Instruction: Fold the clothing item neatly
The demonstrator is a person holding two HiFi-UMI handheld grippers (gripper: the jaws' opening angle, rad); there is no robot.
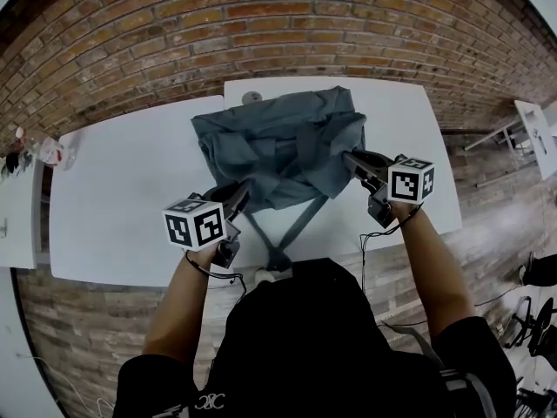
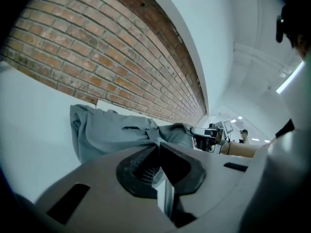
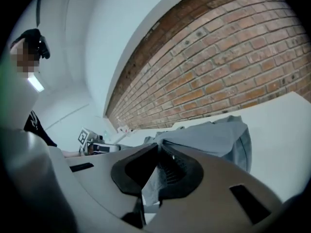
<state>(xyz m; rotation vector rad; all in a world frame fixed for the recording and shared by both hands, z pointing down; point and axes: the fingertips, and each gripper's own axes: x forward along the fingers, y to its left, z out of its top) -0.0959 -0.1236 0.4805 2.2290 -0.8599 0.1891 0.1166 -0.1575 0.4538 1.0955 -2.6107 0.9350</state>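
Observation:
A grey-blue garment [image 1: 283, 151] lies rumpled on the white table [image 1: 122, 198], with a strip of it hanging over the near edge. My left gripper [image 1: 237, 200] is shut on the garment's near left corner; cloth [image 2: 116, 132] is pinched between its jaws in the left gripper view. My right gripper [image 1: 355, 162] is shut on the near right corner, lifted a little off the table. In the right gripper view the grey fabric [image 3: 214, 137] runs from the closed jaws out across the table. Each gripper shows in the other's view: the right gripper [image 2: 206, 137] and the left gripper [image 3: 97, 147].
A brick wall [image 1: 261, 24] runs behind the table. A second white table [image 1: 17, 207] with small objects [image 1: 48, 152] stands at the left. A white shelf [image 1: 535, 133] is at the far right. The person's dark top [image 1: 305, 347] fills the bottom of the head view.

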